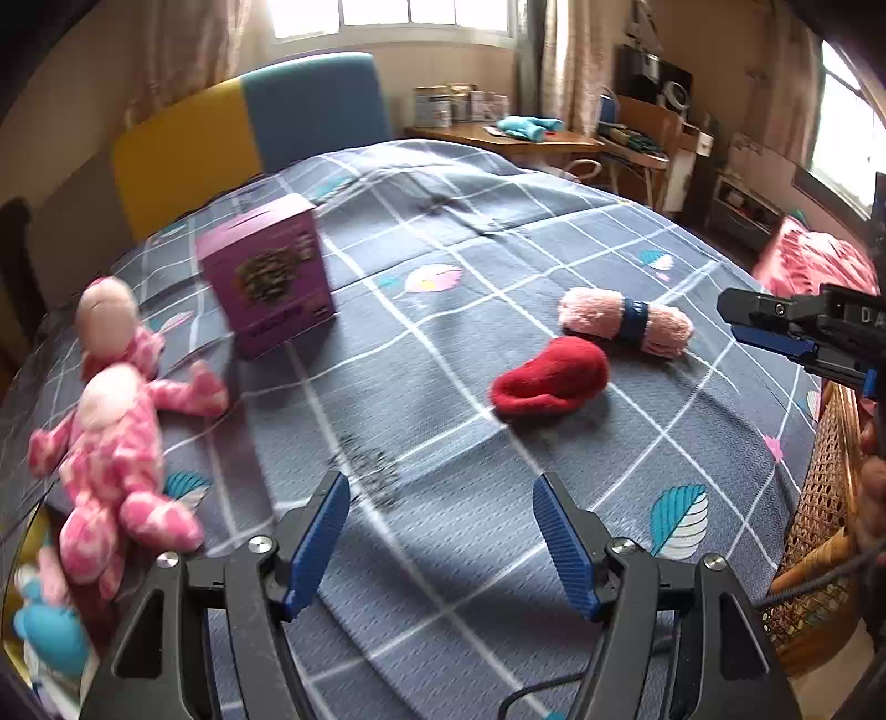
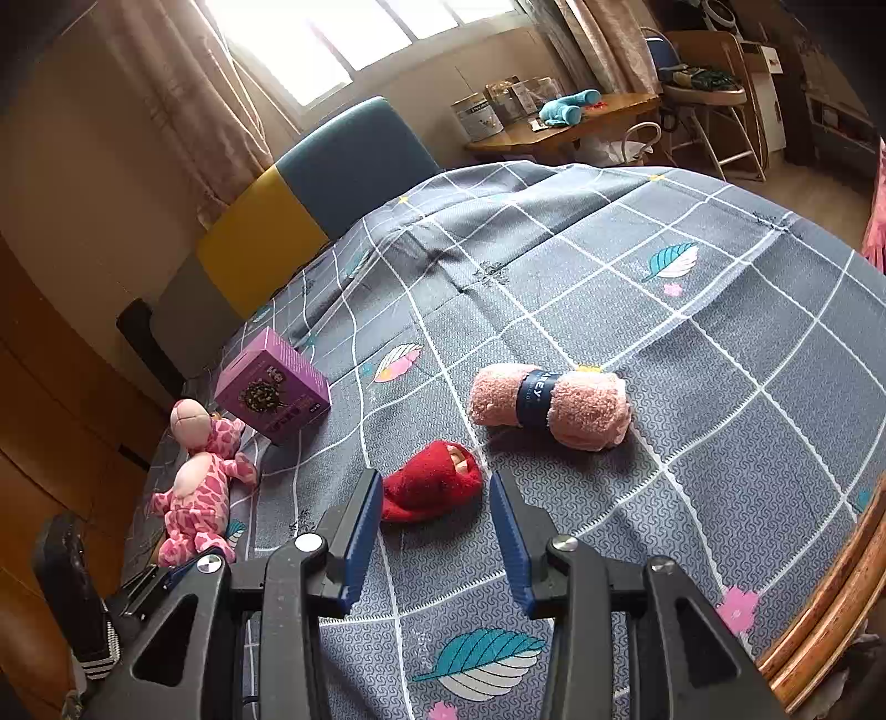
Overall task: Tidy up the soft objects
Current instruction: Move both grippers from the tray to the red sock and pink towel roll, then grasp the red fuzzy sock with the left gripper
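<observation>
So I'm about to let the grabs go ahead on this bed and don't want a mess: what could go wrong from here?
1. The red plush lies beside the pink towel roll; the open right gripper, aimed there, might nudge both.
2. The purple box stands close behind the pink spotted toy; the open left gripper could tip it.
3. Soft bedspread may bunch between the pads.

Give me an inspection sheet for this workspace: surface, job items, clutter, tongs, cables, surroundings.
Surface: bedspread, grey checked with leaf prints, mildly creased.
Job's things: pink rolled towel with a dark band; red soft item beside it, apart; pink plush toy near the left edge.
Clutter: purple box, tilted, beside the plush toy.
Tongs: left tongs open, empty; right tongs open, empty, red soft item just beyond the tips.
Cables: black cable under left tongs.
Surroundings: yellow-and-blue headboard, wooden desk, curtained window.
</observation>
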The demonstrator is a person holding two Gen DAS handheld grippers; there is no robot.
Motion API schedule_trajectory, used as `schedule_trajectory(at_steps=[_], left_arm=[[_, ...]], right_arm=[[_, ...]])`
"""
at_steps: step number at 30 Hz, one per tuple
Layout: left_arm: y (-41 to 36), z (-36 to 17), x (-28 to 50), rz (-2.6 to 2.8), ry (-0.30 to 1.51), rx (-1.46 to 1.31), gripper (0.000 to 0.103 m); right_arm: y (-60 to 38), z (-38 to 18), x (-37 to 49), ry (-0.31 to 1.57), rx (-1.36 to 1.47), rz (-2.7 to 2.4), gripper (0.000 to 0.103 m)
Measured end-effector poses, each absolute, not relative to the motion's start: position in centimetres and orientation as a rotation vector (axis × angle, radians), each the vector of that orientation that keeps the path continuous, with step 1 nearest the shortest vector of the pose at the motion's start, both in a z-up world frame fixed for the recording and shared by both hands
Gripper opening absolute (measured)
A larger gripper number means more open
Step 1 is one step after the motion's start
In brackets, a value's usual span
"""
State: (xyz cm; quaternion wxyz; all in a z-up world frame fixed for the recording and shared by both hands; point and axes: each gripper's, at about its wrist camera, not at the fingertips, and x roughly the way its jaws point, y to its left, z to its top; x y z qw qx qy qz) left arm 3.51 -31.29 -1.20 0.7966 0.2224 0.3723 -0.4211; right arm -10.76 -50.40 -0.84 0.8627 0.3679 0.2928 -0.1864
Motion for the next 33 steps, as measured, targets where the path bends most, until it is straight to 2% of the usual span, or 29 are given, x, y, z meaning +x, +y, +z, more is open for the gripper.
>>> schedule_trajectory(at_steps=[5,18,19,20,21,23,24,29,33], left_arm=[[-35.9,-1.7,3.1,-1.020,0.769,0.544,0.080],[-45.1,-6.6,5.2,-1.187,0.846,0.663,0.082],[-45.5,-6.9,5.3,-1.189,0.855,0.665,0.076],[-45.8,-7.2,5.4,-1.197,0.869,0.659,0.066],[-45.9,-7.5,5.5,-1.218,0.896,0.642,0.043],[-45.6,-7.5,5.6,-1.223,0.900,0.604,0.037],[-45.3,-7.3,5.6,-1.231,0.900,0.576,0.029],[-41.0,-5.4,6.1,-1.220,0.929,0.420,0.027],[-35.7,-4.9,6.1,-1.175,0.954,0.346,0.027]], right_arm=[[-51.2,-1.5,-11.2,0.612,0.848,-0.376,0.040],[-51.8,-2.2,-11.3,0.629,0.911,-0.361,0.040],[-51.8,-2.3,-11.3,0.631,0.913,-0.360,0.040],[-51.8,-2.3,-11.3,0.633,0.914,-0.360,0.040],[-51.8,-2.3,-11.3,0.636,0.914,-0.362,0.040],[-51.8,-2.3,-11.2,0.642,0.914,-0.366,0.040],[-51.8,-2.3,-11.2,0.645,0.913,-0.366,0.040],[-51.9,-2.7,-10.1,0.719,0.912,-0.331,0.040],[-52.7,-2.0,-7.5,0.836,0.772,-0.288,0.040]])
